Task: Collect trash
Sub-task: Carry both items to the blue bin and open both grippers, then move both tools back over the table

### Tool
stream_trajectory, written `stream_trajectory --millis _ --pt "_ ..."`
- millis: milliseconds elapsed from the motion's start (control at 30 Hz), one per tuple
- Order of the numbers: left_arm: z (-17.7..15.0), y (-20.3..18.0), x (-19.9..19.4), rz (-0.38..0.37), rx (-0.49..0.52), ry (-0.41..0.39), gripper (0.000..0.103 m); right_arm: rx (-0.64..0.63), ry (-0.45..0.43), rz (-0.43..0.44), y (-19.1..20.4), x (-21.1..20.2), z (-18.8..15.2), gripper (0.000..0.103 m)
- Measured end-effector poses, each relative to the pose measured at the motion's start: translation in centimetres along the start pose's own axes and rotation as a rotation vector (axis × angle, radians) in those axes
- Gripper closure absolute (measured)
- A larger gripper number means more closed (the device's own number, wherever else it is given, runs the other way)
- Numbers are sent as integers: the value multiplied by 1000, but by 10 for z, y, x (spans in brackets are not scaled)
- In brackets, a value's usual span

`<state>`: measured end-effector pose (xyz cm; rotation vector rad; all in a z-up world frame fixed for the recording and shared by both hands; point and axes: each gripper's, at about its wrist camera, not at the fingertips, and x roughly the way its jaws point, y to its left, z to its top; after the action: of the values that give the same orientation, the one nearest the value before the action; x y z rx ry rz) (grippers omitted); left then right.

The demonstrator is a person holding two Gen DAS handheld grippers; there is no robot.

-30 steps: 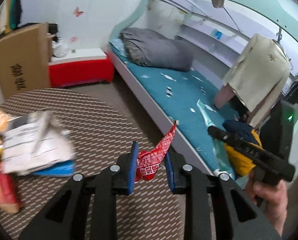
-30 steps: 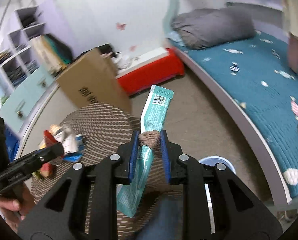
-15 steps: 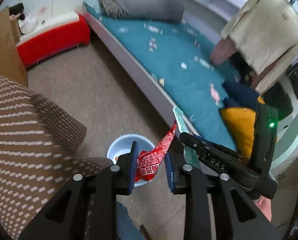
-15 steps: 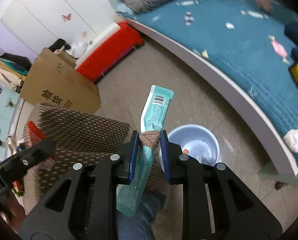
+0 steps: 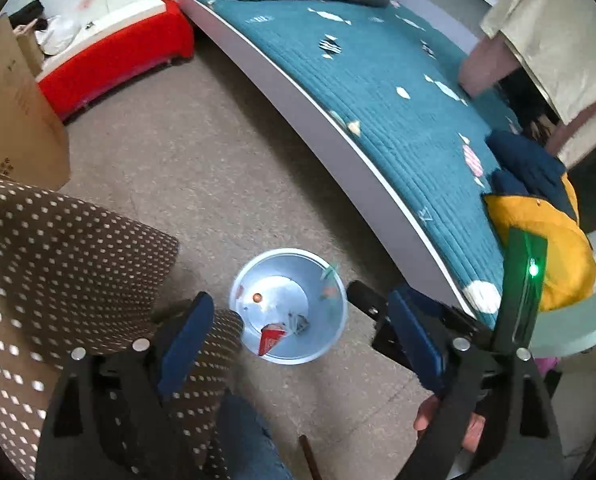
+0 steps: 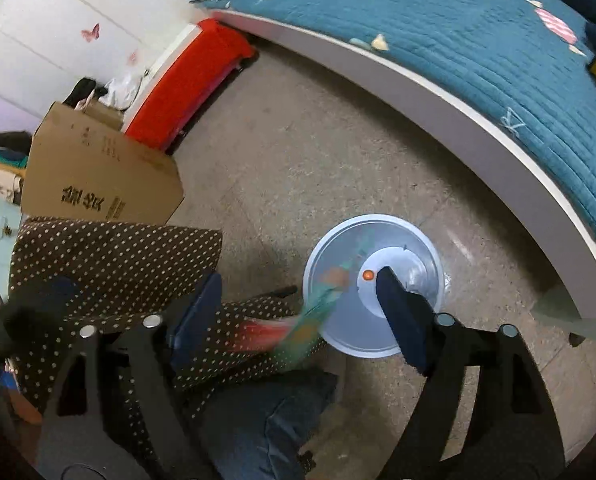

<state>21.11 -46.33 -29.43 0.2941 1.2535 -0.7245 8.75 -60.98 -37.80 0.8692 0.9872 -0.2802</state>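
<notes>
A pale blue trash bin (image 5: 338, 312) stands on the floor below both grippers; it also shows in the right wrist view (image 6: 430, 240). My left gripper (image 5: 302, 332) is open and empty above it. The red wrapper (image 5: 271, 338) lies inside the bin. My right gripper (image 6: 302, 312) is open. The teal wrapper (image 6: 318, 308) is blurred, falling at the bin's left rim, with a red blur (image 6: 257, 334) beside it. The teal wrapper shows faintly inside the bin in the left wrist view (image 5: 330, 276).
A table with a brown dotted cloth (image 5: 57, 264) is at the left, also in the right wrist view (image 6: 117, 256). A bed with a teal cover (image 5: 398, 92) runs along the right. A cardboard box (image 6: 97, 176) and a red bench (image 5: 109, 56) stand behind.
Both grippers swung from the table to above the bin and opened. The red wrapper dropped into the bin; the teal wrapper has left the right gripper and is falling.
</notes>
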Motion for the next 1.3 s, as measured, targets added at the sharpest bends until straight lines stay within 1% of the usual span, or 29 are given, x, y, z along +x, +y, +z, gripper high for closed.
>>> stream_trajectory --millis 33,67,100,133,167,200,233,333,467,633,800,933,1000,1067,1200,1300 --pt "0 2 -2 -8 -7 7 16 14 3 4 -3 0 -2 24" --pt "1 1 -4 -9 -10 2 16 24 4 5 -6 -1 -3 22" --pt "1 2 -8 -5 -10 -12 16 33 2 3 -8 -3 -6 16" --pt "-1 2 -14 -3 -7 -29 16 34 -1 0 -9 -4 -7 14" --pt "-2 2 -18 -1 -4 -42 16 35 -5 -5 -10 -7 -9 8" --pt "-4 1 -25 -2 3 -62 16 36 -12 -12 -9 -10 -11 6" --pt "-5 -1 -30 -8 9 -75 16 35 -19 -20 -8 -14 -13 6" --pt "-14 -2 -53 6 24 -133 14 34 -36 -43 -2 -25 -19 6" --pt "-27 -7 -86 -1 45 -212 13 29 -89 -48 12 -49 -25 6" --pt "-46 -17 -132 9 96 -323 13 -20 -164 -37 45 -86 -29 6" --pt "-65 -16 -175 11 115 -415 11 -91 -230 -28 82 -122 -34 6" --pt "-80 -6 -201 15 95 -467 11 -138 -265 -11 110 -141 -39 6" --pt "-87 1 -210 16 83 -479 11 -164 -273 -3 124 -148 -43 6" --pt "-94 11 -221 21 66 -493 11 -201 -283 6 142 -155 -48 6" --pt "-111 30 -242 44 30 -547 9 -263 -297 5 170 -164 -59 6" --pt "-123 46 -255 57 -8 -572 9 -314 -305 22 193 -169 -69 6"
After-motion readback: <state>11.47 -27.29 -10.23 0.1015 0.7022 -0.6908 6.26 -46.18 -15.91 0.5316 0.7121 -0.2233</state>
